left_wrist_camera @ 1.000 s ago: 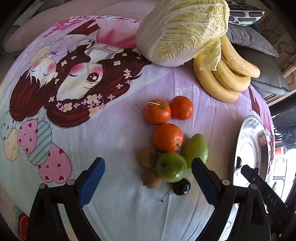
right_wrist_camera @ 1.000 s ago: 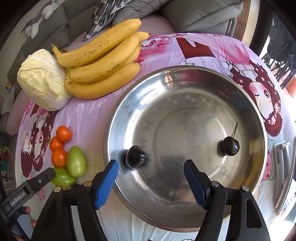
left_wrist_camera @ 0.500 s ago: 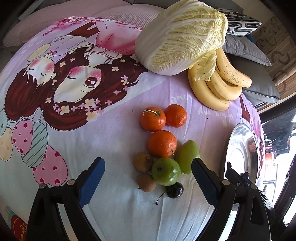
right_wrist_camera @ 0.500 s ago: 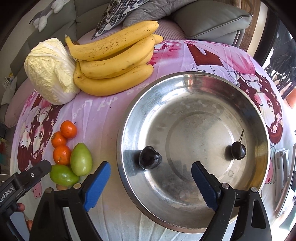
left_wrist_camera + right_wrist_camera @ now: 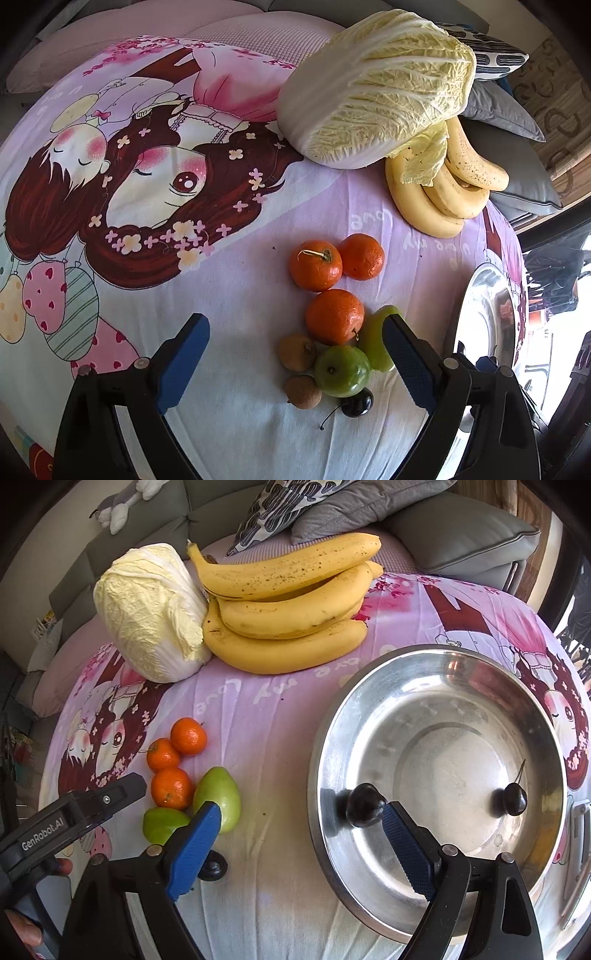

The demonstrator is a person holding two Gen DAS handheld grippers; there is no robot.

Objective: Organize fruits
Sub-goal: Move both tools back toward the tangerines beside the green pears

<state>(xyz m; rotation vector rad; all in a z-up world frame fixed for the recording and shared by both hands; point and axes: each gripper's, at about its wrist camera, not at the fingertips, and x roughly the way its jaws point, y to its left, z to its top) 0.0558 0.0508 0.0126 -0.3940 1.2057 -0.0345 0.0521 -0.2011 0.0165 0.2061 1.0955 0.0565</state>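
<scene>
Three mandarins [image 5: 334, 315], two green fruits [image 5: 343, 371], two small brown fruits [image 5: 297, 352] and a dark cherry [image 5: 356, 402] lie clustered on the cartoon-print cloth. My left gripper [image 5: 293, 328] hangs open over this pile, holding nothing. In the right wrist view, the steel bowl [image 5: 332, 738] holds two dark cherries [image 5: 364, 805] [image 5: 515, 799]. My right gripper [image 5: 301, 812] stands wide open and empty. It straddles the bowl's left rim, and its left finger covers part of a green fruit [image 5: 218, 792]. Another cherry [image 5: 212, 866] lies on the cloth beneath that finger.
A bunch of bananas [image 5: 288, 620] and a napa cabbage [image 5: 151, 613] lie at the far side of the cloth. Grey sofa cushions [image 5: 461, 535] stand behind them. The left gripper's body [image 5: 74, 812] and a hand show at the left edge of the right wrist view.
The right gripper has moved left from over the bowl to its left rim, and its jaws have widened. In the left wrist view the fruit pile now sits lower, nearer the fingers.
</scene>
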